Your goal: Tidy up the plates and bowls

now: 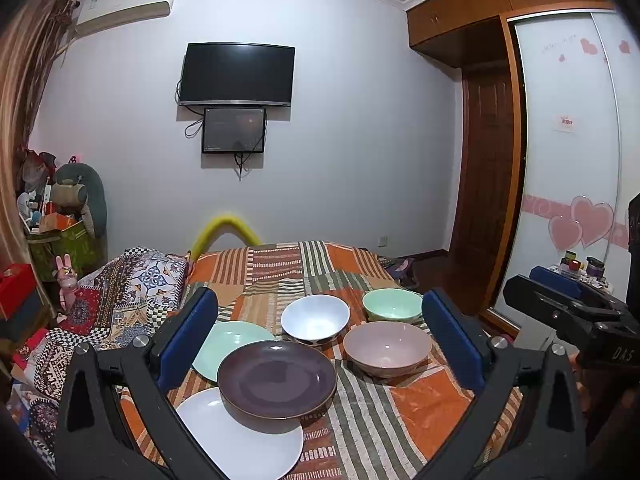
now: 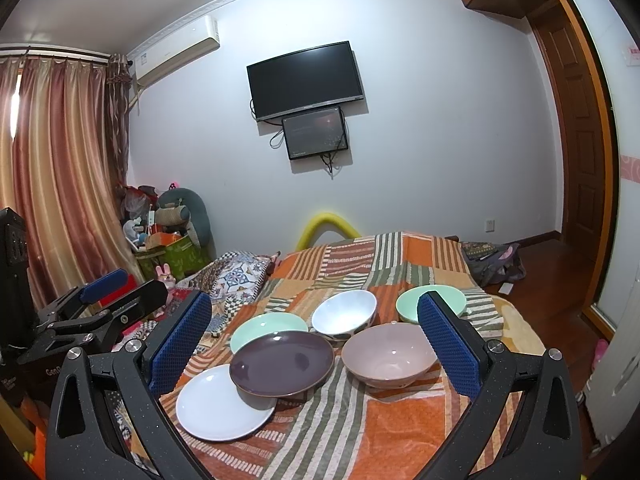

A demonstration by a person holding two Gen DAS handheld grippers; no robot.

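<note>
A bed covered by an orange, striped patchwork blanket point(image 1: 420, 408) was seen across the lower middle of the frame. A patterned quilt point(image 1: 132, 280) was bunched at its left edge. A dark television point(image 1: 238, 74) was mounted on the white wall at upper centre, with a smaller screen point(image 1: 234, 130) fixed just below it. An air conditioner point(image 2: 176, 46) was set near the ceiling at upper left, beside striped curtains point(image 2: 56, 168). A wooden wardrobe point(image 1: 472, 4) was seen at upper right, and a yellow foam tube point(image 2: 326, 226) was arched behind the bed.
</note>
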